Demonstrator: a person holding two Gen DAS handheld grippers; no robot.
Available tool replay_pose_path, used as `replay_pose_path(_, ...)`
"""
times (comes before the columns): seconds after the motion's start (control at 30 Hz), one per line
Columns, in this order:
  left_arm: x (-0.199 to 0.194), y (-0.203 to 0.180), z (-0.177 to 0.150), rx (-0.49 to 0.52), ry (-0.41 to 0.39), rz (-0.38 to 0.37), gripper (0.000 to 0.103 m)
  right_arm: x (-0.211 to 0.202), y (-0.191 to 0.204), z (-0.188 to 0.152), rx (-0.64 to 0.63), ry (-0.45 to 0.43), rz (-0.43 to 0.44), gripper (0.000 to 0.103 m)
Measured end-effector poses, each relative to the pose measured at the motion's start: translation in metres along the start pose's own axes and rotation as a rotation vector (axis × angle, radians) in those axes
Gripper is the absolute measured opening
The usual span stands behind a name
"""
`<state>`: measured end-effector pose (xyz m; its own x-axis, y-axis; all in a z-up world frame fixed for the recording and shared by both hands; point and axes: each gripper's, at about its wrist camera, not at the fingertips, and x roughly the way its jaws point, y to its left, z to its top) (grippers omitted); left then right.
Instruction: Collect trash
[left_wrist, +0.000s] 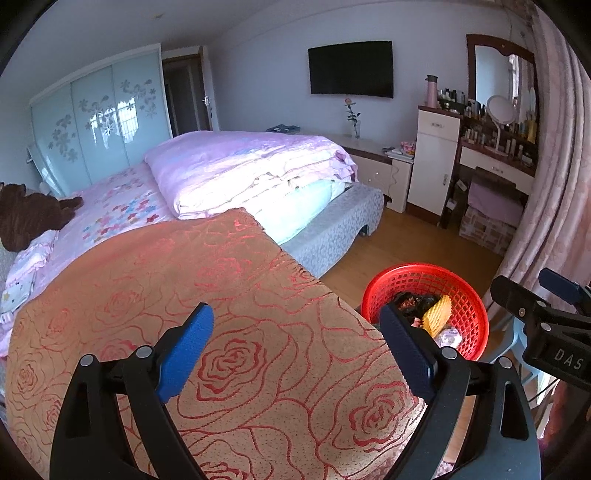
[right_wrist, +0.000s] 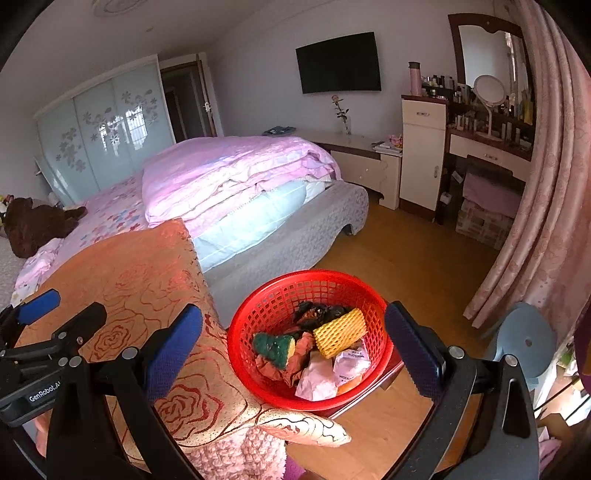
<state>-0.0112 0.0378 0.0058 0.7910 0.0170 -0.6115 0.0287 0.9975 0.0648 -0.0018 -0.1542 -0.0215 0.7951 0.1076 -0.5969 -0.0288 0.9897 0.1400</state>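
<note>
Holding both my left claw (left_wrist: 295, 354) and right claw (right_wrist: 293, 349) released and empty, I judge the trash gathered in the red basket (right_wrist: 258, 314) at my 12 o'clock.

Near left: orange blanket (left_wrist: 207, 325) with red rose outlines; beside it a red mesh basket (right_wrist: 273, 306) holding a yellow foam net (right_wrist: 340, 332), green sponge (right_wrist: 273, 349), and pink and white wrappers (right_wrist: 332, 373). Far: pink quilt (left_wrist: 240, 166), floral sheet (left_wrist: 122, 210), grey patterned bed skirt (left_wrist: 332, 229), brown plush (left_wrist: 29, 214). Pale green wardrobe (left_wrist: 99, 122) with white flowers, black TV (left_wrist: 351, 68), pink curtain (right_wrist: 546, 206), blue gripper pads (left_wrist: 186, 354).
</note>
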Motion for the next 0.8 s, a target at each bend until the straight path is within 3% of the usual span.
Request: replay_pose_path(0.8,0.0038,-0.004,-0.0055,-0.005,0.02,-0.003,0.088,0.0011,-0.0002,-0.0027,0.003,0.006,0.0,0.096)
